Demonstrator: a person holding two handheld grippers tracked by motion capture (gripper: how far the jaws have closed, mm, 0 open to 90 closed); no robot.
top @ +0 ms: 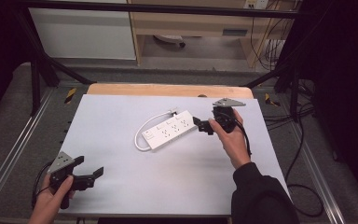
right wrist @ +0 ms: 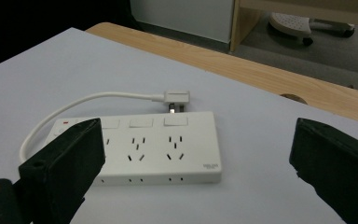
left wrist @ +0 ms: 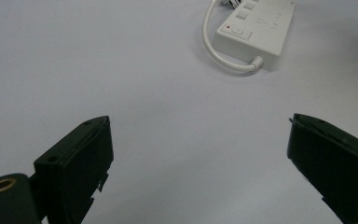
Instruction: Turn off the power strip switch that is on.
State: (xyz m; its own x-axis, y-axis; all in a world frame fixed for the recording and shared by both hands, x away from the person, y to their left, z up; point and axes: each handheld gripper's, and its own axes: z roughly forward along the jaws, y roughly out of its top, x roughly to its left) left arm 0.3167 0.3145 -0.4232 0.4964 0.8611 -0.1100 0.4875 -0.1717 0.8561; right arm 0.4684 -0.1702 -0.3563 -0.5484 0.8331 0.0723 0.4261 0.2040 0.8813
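A white power strip [top: 168,129] lies at the middle of the white table top [top: 121,186], its cable looped round the left end to the plug [top: 172,112] behind it. My right gripper [top: 203,126] is open just off the strip's right end, held low with nothing between its jaws. In the right gripper view the strip [right wrist: 154,149] lies ahead between the open jaws [right wrist: 196,140], with the plug [right wrist: 177,99] beyond it. My left gripper [top: 89,167] is open and empty near the front left corner, far from the strip [left wrist: 256,32].
A wooden table edge [top: 168,89] runs along the back. A black metal frame [top: 37,79] surrounds the table. Cables [top: 303,140] trail on the floor at the right. Shelving [top: 191,28] and a white cabinet [top: 84,32] stand behind.
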